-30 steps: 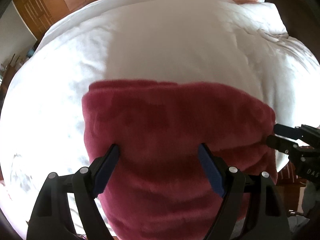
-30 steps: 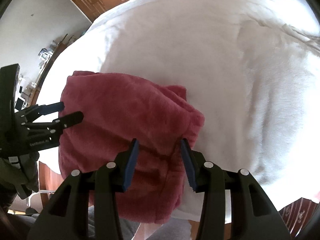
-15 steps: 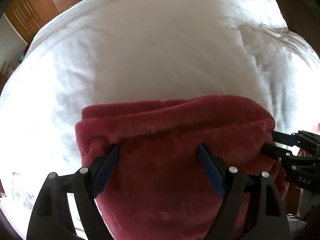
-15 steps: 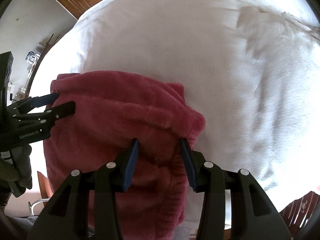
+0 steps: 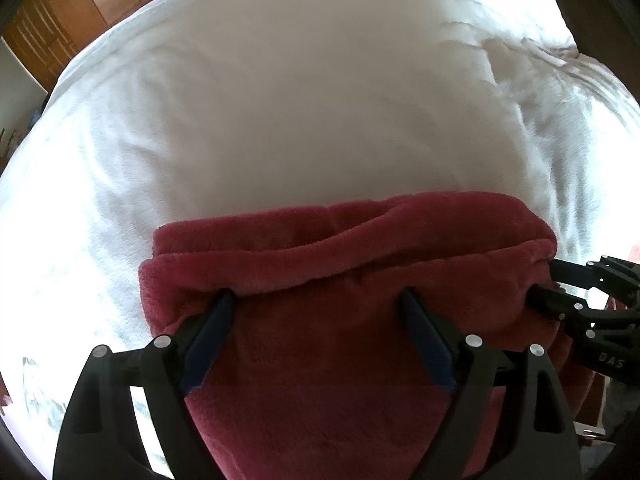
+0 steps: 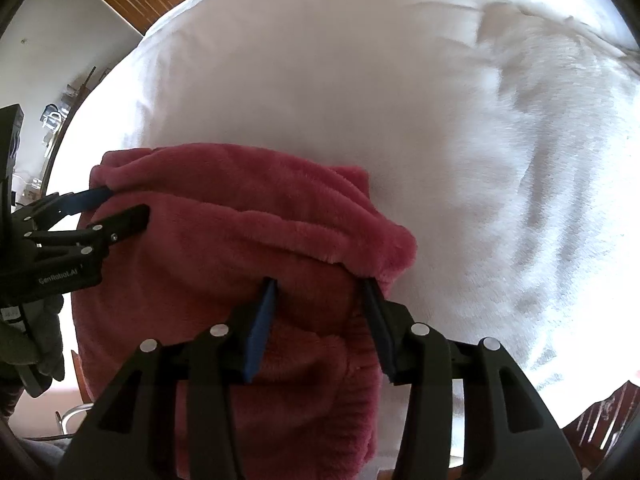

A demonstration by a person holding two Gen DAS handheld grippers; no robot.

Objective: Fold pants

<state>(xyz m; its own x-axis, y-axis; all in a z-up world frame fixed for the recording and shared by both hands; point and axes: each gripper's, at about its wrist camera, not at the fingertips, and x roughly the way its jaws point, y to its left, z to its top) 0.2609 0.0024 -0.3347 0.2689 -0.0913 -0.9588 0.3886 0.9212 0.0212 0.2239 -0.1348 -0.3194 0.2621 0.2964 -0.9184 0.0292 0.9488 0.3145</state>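
Two grippers work one garment here: a pair of dark red fleece pants [image 5: 360, 320] lying at the near edge of a bed under a white blanket [image 5: 304, 100], with part of the cloth hanging over the bedside toward the person. The pants are already doubled, and a thick rolled fold runs across them from side to side.

The left gripper [image 5: 316, 300] sits at the left part of that fold, its jaws spread wide with the plush cloth bulging between the blue pads; whether the pads press the fabric or merely straddle it, I cannot tell. The right gripper [image 6: 320, 284] sits at the right end of the fold, jaws narrower, and the fleece fills the gap between them, so it appears to pinch a bunch of cloth just under the folded lip. In the left view its tips [image 5: 548, 280] meet the fabric's right edge.

Holding the two ends of the same fold makes sense: fleece is soft and heavy, and one grip alone would let the far side sag and skew the crease. With both ends held level, the layer can travel as one straight edge. The step in hand looks like carrying the near portion over the rest. The bulky fabric may slip from wide jaws, leaving an uneven stack.
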